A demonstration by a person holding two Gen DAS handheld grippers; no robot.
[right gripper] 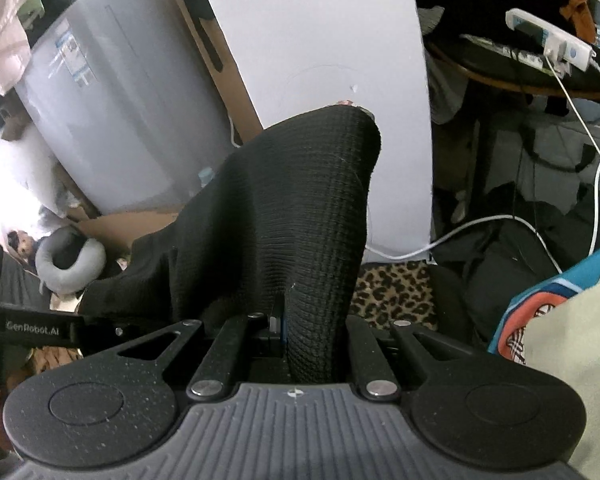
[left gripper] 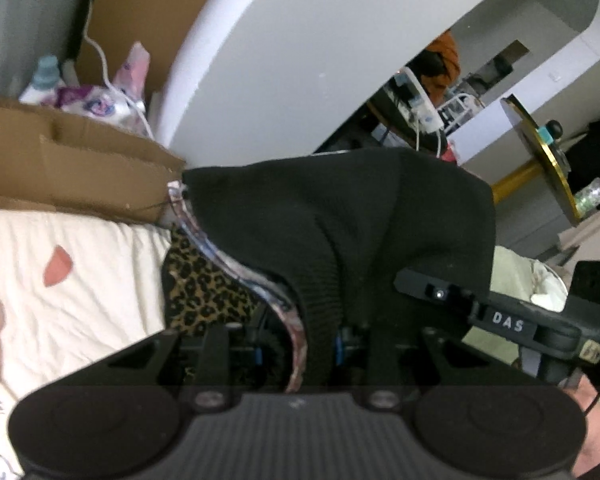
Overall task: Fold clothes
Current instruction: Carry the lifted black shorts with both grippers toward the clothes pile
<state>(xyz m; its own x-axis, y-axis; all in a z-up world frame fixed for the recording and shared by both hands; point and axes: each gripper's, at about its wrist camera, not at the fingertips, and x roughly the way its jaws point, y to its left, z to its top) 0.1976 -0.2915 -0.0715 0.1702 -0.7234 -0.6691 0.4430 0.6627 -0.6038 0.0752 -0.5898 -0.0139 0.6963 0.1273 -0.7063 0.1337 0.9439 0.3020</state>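
Note:
A black knit garment hangs lifted in front of both cameras. My left gripper is shut on its ribbed edge together with a strip of patterned pinkish fabric. My right gripper is shut on another part of the same black knit garment, which drapes up and over the fingers and hides the fingertips. The other gripper shows at the right edge of the left wrist view and at the left edge of the right wrist view.
A leopard-print cloth lies below, also in the right wrist view. A cream printed quilt covers the bed at left. A cardboard box, a white panel, a grey appliance and charger cables surround.

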